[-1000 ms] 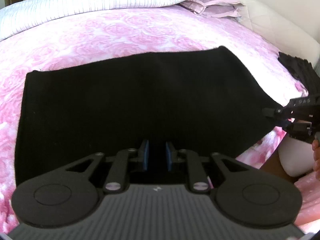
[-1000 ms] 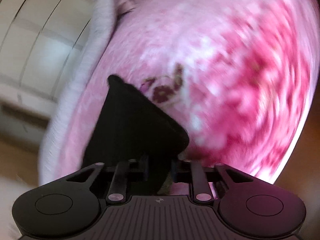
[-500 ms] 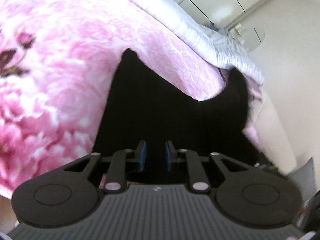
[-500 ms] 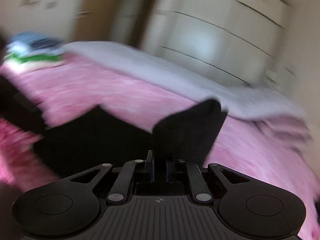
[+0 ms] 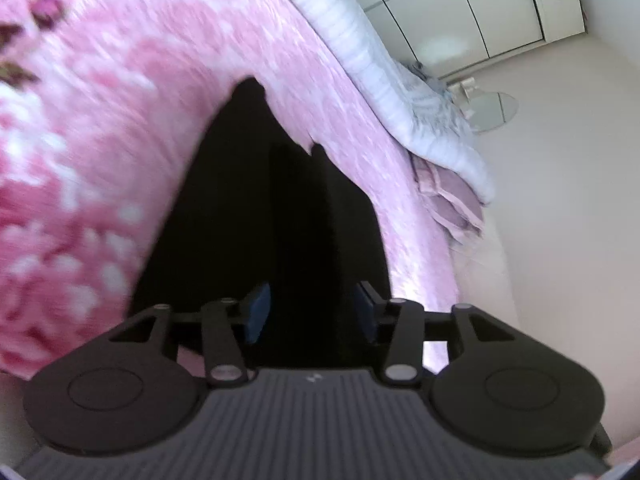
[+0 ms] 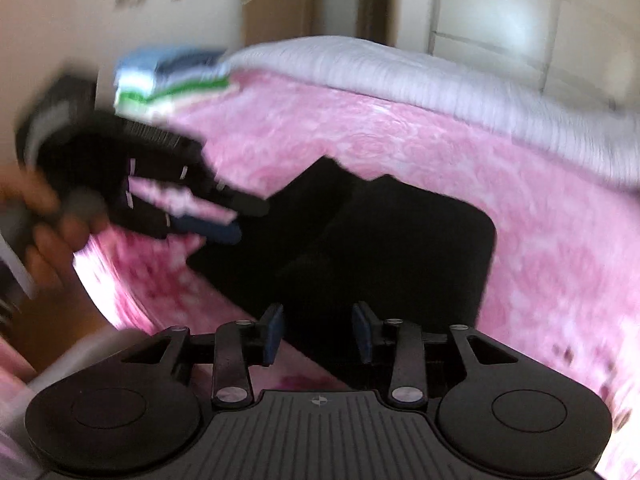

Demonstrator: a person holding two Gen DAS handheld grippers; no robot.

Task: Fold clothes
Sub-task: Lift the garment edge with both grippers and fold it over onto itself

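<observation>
A bed with a pink floral cover (image 6: 400, 148) fills the room; the black garment (image 6: 380, 248) lies folded on it; my right claw (image 6: 318, 330) is spread just above its near edge; my left claw (image 6: 236, 216), spread too, holds nothing; folded clothes (image 6: 168, 80) sit stacked beyond

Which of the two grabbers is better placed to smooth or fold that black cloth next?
Probably the right gripper: it is open with the black cloth lying directly ahead. The left gripper, also open, sits off the cloth's far edge, over the pink bedspread.
</observation>
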